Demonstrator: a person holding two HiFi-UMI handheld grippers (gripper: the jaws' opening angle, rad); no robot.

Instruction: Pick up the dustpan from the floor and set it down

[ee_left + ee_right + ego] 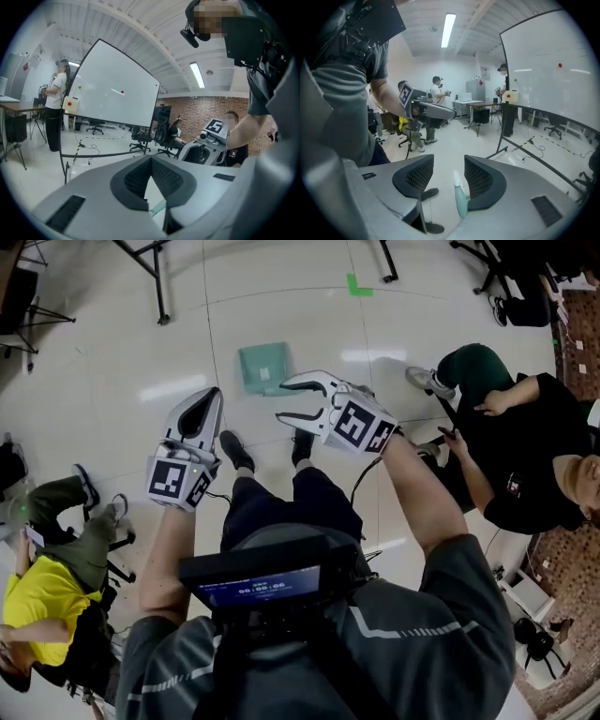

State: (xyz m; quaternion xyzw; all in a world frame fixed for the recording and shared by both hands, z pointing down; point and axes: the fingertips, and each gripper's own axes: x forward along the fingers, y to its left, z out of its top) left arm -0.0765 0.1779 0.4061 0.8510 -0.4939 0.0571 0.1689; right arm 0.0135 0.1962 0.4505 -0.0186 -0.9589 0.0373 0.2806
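The green dustpan (pixel 263 367) lies flat on the pale tiled floor, in front of my feet, its handle pointing toward me. My right gripper (pixel 292 399) hangs above the handle end, jaws spread wide with nothing between them. In the right gripper view the dustpan handle (pixel 461 199) shows on the floor, below the gap of the open right gripper (pixel 447 161). My left gripper (pixel 202 416) hovers left of the dustpan, its jaws together and empty. In the left gripper view the left gripper (pixel 151 160) has its tips meeting, and a sliver of the green handle (pixel 158 207) shows below them.
A person in a yellow shirt (pixel 42 592) sits at the left, another in black (pixel 525 456) at the right. My shoes (pixel 236 451) stand just behind the dustpan. A green tape mark (pixel 358 284) and stand legs (pixel 155 277) lie farther off. A whiteboard (pixel 112 89) stands beyond.
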